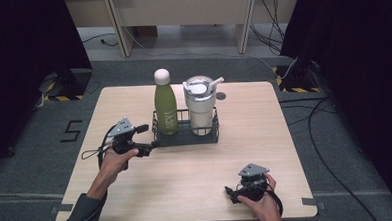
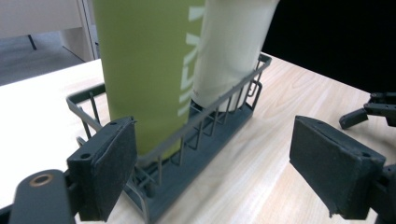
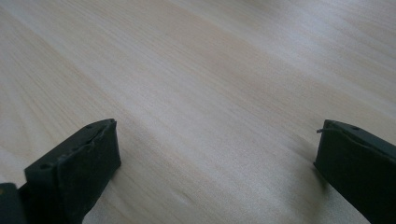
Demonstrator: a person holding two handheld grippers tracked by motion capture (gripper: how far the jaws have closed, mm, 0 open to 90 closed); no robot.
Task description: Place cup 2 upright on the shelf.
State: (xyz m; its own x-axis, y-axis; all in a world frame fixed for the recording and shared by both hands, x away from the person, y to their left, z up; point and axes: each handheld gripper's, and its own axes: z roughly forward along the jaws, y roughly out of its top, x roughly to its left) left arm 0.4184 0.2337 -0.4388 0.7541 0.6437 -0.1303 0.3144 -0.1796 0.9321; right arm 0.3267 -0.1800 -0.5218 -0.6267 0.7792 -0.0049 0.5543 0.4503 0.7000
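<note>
Left claw [image 1: 146, 137], jaws wide and empty, sits at frame-left end of rack [image 1: 185, 136], prob. to shift it; bottle [image 1: 165, 109] and cup [image 1: 201, 110] stand inside. Right claw [image 1: 232, 195], wide, idle on desk [image 1: 187, 176].

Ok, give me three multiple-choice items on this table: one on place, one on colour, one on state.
1. Where does the green bottle stand?
A. in the wire rack
B. on the bare table
C. on the floor

2. What colour is the bottle's cap?
A. black
B. pale cream
C. red

3. How are the left hand-held gripper jaws?
A. shut on the bottle
B. shut on the tumbler
C. open

Answers: 1 A, rack wires surround its base beside the tumbler. 2 B, the rounded top is pale. 3 C, the pads stand apart, pressing nothing.
</note>
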